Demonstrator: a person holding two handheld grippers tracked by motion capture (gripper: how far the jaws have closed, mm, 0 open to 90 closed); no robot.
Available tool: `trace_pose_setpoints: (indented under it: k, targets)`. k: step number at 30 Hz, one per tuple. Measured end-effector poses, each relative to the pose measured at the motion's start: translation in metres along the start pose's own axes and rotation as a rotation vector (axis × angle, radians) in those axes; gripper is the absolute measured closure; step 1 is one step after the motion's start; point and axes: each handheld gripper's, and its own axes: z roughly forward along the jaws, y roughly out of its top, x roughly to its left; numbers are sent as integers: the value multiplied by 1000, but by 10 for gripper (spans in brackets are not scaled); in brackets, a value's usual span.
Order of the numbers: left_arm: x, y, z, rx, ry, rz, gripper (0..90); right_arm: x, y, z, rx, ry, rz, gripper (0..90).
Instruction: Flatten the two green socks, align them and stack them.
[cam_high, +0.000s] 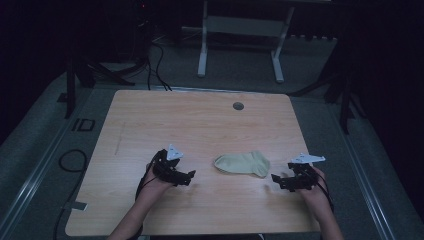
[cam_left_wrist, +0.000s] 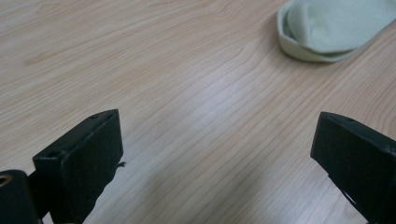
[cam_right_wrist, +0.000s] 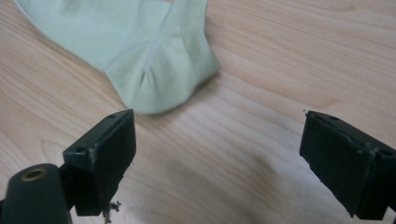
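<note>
A pale green sock (cam_high: 242, 163) lies flat on the wooden table (cam_high: 200, 120), between my two hands. My left gripper (cam_high: 189, 178) rests low over the table to the sock's left, jaws wide apart with bare wood between them (cam_left_wrist: 217, 158); the sock's rounded end (cam_left_wrist: 334, 28) shows at the upper right of the left gripper view. My right gripper (cam_high: 276, 180) sits to the sock's right, open, nothing between its jaws (cam_right_wrist: 219, 158). The sock's heel and ribbed cuff (cam_right_wrist: 149, 51) lie just beyond its left jaw.
A small grey round cap (cam_high: 238, 106) is set into the table near its far edge. Beyond the table stand a white frame (cam_high: 240, 45) and black cables (cam_high: 155, 65) on the grey floor. A cable loop (cam_high: 72, 160) lies left of the table.
</note>
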Motion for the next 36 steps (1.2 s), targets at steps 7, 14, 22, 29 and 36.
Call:
trace_pose_setpoints:
  k: [7,14,22,29,36]
  targets:
    - [7,-14,-11,-11,8,-22,22,-1,-15,-6,-8,-27,-5,106]
    - [15,-26,-24,-23,33,-46,22,-1,-27,-16,-31,-42,6,106]
    - [23,-44,-35,-44,37,-79,22,-1,-41,-23,-46,-63,32,107]
    - [29,-56,-41,-55,39,-101,22,0,-45,-28,-60,-71,36,108]
    - [31,-61,-41,-72,36,-116,22,-3,-47,-29,-79,-75,49,131]
